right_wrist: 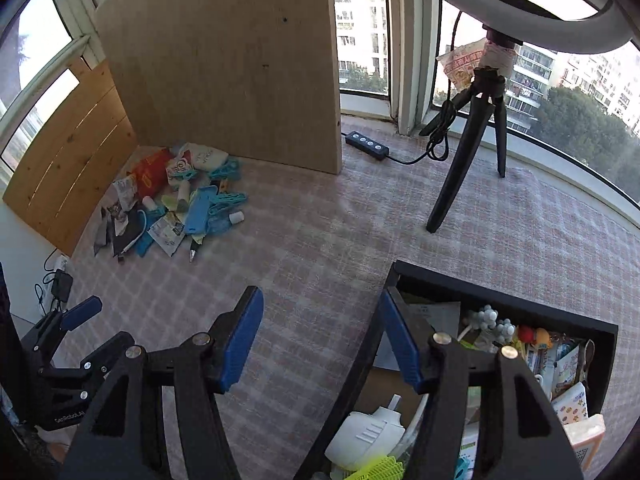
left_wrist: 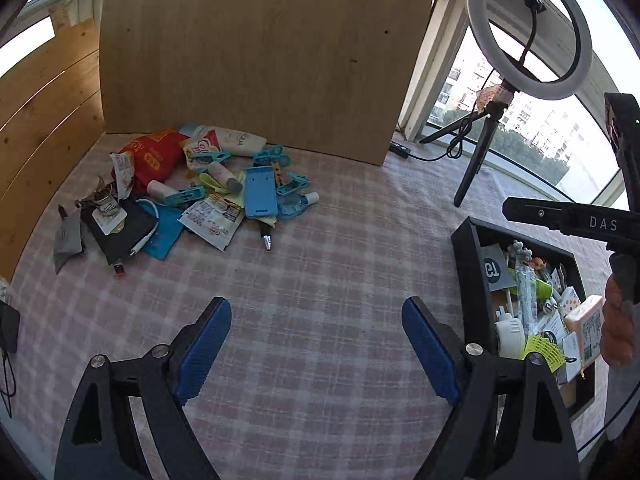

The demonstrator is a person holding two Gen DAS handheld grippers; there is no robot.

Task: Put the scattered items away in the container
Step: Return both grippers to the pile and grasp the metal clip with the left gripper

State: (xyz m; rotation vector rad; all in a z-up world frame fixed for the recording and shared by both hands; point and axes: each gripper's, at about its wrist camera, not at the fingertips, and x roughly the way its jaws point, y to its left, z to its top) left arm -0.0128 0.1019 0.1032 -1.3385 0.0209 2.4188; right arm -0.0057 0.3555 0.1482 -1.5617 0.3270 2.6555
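The blue-padded fingers [left_wrist: 208, 344] of the left gripper [left_wrist: 316, 348] stand spread wide with nothing between them, hanging over the bare pink checked cloth [left_wrist: 320, 248]. The right gripper [right_wrist: 320, 340] is likewise spread and empty; its left finger is over the cloth and its right finger [right_wrist: 400, 344] sits at the near left corner of the black container [right_wrist: 504, 300]. In the right wrist view the left gripper shows at the lower left edge, apart from the right one.

The container lies on the cloth at the right, already crowded: a white plastic piece [right_wrist: 368, 432], a yellow-green mesh item [right_wrist: 380, 468], a grey card [left_wrist: 494, 268] and small packets. A hand [left_wrist: 618, 320] shows at the right edge of the left wrist view, beside an orange packet [left_wrist: 588, 328].

Farther off, well apart from the container, the scattered items [left_wrist: 192, 184] lie heaped at the foot of an upright wooden board [left_wrist: 260, 48]: a red pouch [left_wrist: 152, 156], a blue phone case [left_wrist: 260, 192], teal clips [left_wrist: 292, 184], a black wallet [left_wrist: 120, 232] and a pen [left_wrist: 266, 238]. Beyond the container stands a ring light [left_wrist: 528, 28] on a black tripod [right_wrist: 464, 152], with a power strip [right_wrist: 366, 145] by the window.
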